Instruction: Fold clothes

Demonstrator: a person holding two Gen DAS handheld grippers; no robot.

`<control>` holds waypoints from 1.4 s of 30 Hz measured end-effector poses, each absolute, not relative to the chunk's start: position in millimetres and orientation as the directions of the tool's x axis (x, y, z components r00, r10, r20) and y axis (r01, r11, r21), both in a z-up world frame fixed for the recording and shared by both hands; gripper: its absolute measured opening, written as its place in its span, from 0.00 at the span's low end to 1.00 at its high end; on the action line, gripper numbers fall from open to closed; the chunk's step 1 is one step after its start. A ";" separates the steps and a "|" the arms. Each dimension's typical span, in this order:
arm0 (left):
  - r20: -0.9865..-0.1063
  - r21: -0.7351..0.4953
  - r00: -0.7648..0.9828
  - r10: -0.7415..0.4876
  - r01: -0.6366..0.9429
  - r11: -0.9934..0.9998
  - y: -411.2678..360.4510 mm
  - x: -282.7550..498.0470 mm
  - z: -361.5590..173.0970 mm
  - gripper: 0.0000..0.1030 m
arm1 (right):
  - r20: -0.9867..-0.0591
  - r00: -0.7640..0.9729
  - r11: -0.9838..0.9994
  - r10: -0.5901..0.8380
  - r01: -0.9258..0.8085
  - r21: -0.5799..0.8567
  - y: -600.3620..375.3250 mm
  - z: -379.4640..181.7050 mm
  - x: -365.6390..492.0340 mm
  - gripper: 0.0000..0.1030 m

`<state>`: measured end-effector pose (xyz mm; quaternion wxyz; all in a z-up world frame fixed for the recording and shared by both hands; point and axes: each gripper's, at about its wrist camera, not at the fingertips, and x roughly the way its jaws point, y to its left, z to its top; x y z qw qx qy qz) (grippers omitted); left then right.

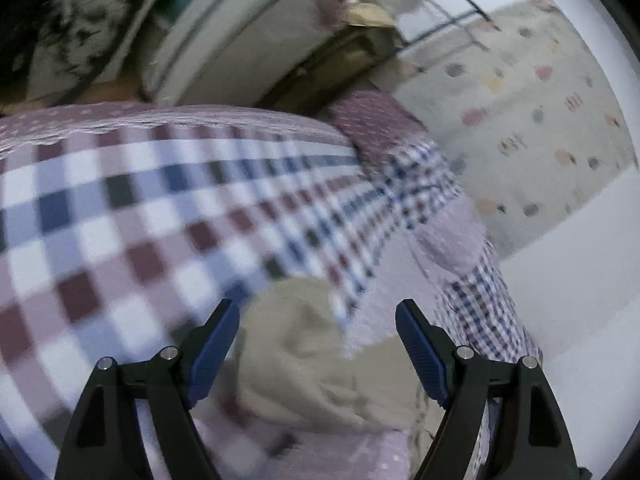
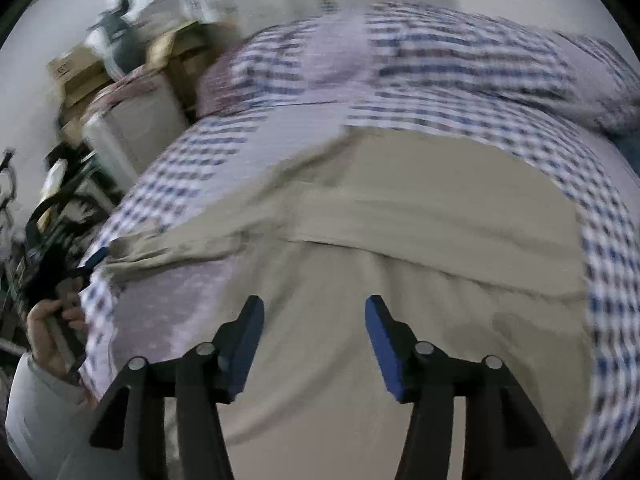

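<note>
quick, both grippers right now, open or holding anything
left gripper: open, holding nothing
right gripper: open, nothing between its pads, above the beige garment

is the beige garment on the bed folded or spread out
Folded at least once: in the right wrist view the beige garment shows a layer edge running across it, one layer lying over another. How finished the fold is, cannot tell.
</note>
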<state>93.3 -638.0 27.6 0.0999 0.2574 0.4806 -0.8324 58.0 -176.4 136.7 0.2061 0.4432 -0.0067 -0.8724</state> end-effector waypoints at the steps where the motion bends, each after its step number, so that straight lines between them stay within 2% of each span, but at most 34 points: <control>1: -0.532 -0.754 -0.842 0.090 0.423 -0.503 -646.8 93.9 20.8 0.81 | -0.766 -0.515 -0.902 -0.385 0.385 0.194 -193.5 138.2 60.0 0.59; 5: -0.578 -0.727 -0.793 0.191 0.395 -0.562 -647.5 71.2 7.2 0.81 | -0.770 -0.482 -0.867 -0.419 0.464 0.181 -240.7 127.8 66.7 0.63; 9: -0.618 -0.672 -0.757 0.212 0.368 -0.643 -629.4 48.4 8.6 0.81 | -0.792 -0.434 -0.848 -0.429 0.495 0.189 -266.6 109.0 72.5 0.63; 10: -0.618 -0.679 -0.754 0.221 0.370 -0.635 -627.3 45.2 6.9 0.78 | -0.797 -0.417 -0.847 -0.437 0.489 0.209 -266.4 103.7 74.8 0.63; 11: -0.618 -0.686 -0.752 0.231 0.372 -0.625 -625.3 41.9 5.1 0.56 | -0.802 -0.401 -0.845 -0.443 0.485 0.224 -265.2 98.7 77.0 0.63; 12: -0.617 -0.694 -0.749 0.241 0.373 -0.616 -623.4 38.6 3.2 0.16 | -0.805 -0.399 -0.847 -0.440 0.482 0.224 -262.7 96.9 80.0 0.63; 13: -0.622 -0.707 -0.738 0.262 0.384 -0.594 -622.6 36.5 -0.8 0.05 | -0.807 -0.397 -0.849 -0.436 0.479 0.223 -260.0 95.3 82.8 0.63; 16: -0.574 -0.740 -0.791 0.212 0.390 -0.548 -625.6 47.3 6.9 0.05 | -0.815 -0.403 -0.863 -0.417 0.456 0.216 -248.0 95.3 86.5 0.63; 20: -0.269 -0.845 -0.963 0.002 0.235 -0.480 -639.5 99.4 50.3 0.05 | -0.799 -0.437 -0.882 -0.413 0.412 0.230 -225.1 105.8 87.5 0.63; 22: -0.241 -0.855 -0.967 -0.083 0.252 -0.453 -645.2 116.4 54.9 0.07 | -0.788 -0.450 -0.886 -0.419 0.393 0.246 -215.6 108.5 87.6 0.63; 25: -0.276 -0.885 -0.948 -0.157 0.315 -0.343 -657.8 131.8 33.7 0.10 | -0.789 -0.448 -0.891 -0.420 0.370 0.264 -208.4 104.1 86.5 0.64; 26: -0.290 -0.898 -0.941 -0.175 0.331 -0.289 -662.9 137.1 24.0 0.20 | -0.792 -0.445 -0.893 -0.418 0.362 0.268 -207.3 101.0 86.0 0.64; 27: -0.305 -0.909 -0.933 -0.192 0.345 -0.235 -667.9 142.3 14.3 0.36 | -0.795 -0.439 -0.892 -0.418 0.361 0.270 -208.8 97.3 85.8 0.64; 29: -0.319 -0.916 -0.922 -0.221 0.360 -0.178 -674.2 150.7 4.7 0.53 | -0.803 -0.425 -0.892 -0.418 0.361 0.274 -211.9 89.9 85.4 0.64; 31: -0.331 -0.917 -0.912 -0.243 0.372 -0.146 -679.3 156.7 -0.5 0.57 | -0.806 -0.415 -0.887 -0.422 0.373 0.272 -218.4 84.5 85.3 0.64; 33: -0.340 -0.913 -0.905 -0.256 0.383 -0.140 -683.2 159.9 -1.2 0.68 | -0.809 -0.408 -0.883 -0.422 0.388 0.265 -226.8 81.3 84.2 0.64; 37: -0.383 -0.897 -0.900 -0.209 0.416 -0.149 -689.3 150.8 -6.6 0.71 | -0.810 -0.393 -0.865 -0.435 0.432 0.255 -251.5 78.1 77.9 0.64; 42: -0.426 -0.883 -0.887 -0.180 0.451 -0.128 -704.3 157.8 -8.6 0.71 | -0.791 -0.393 -0.800 -0.470 0.569 0.192 -301.8 82.6 64.8 0.64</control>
